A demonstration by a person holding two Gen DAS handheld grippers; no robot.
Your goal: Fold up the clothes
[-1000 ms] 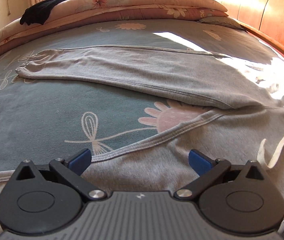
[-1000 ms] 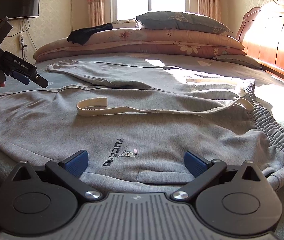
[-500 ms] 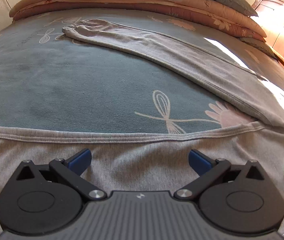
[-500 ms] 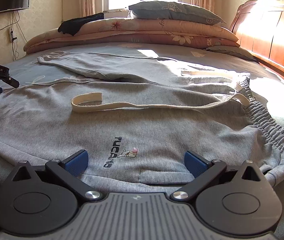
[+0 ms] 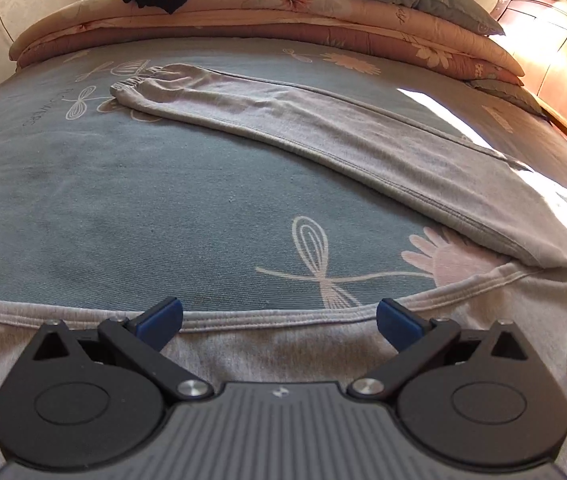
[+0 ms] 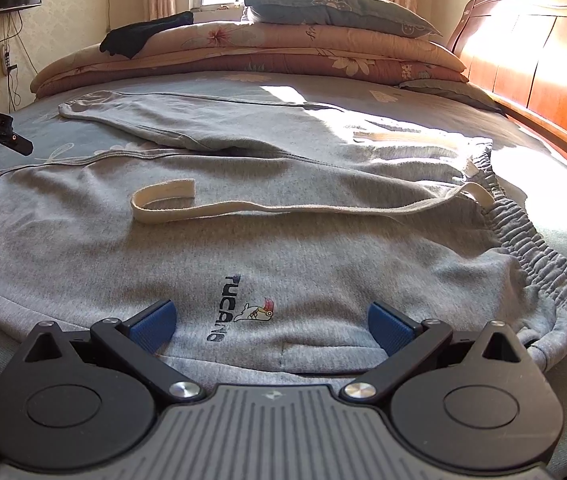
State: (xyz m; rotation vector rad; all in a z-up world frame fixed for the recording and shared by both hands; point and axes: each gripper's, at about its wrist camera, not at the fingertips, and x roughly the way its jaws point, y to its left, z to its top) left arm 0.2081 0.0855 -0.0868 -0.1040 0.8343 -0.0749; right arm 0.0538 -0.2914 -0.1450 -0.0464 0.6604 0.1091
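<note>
We are seeing the grey sweatpants (image 6: 283,248) lying spread on the bed (image 5: 163,208), but their near edge is dropping out of sight under both devices. The waistband (image 6: 531,240) is running off toward the right. The far leg (image 5: 323,136) is lying flat, reaching toward the stacked quilts (image 5: 323,12); its upper part is washing out in sun glare. The cream drawstring (image 6: 243,208) is lying loose across the fabric.

The left hand-held gripper (image 5: 279,316) is standing wide open, holding nothing, its blue pads level with the seam of the near leg. The right hand-held gripper (image 6: 271,320) is likewise gaping wide and empty, straddling the printed logo (image 6: 239,304) just beyond it. From the right wrist, only the left device's tip is showing at the frame edge.
</note>
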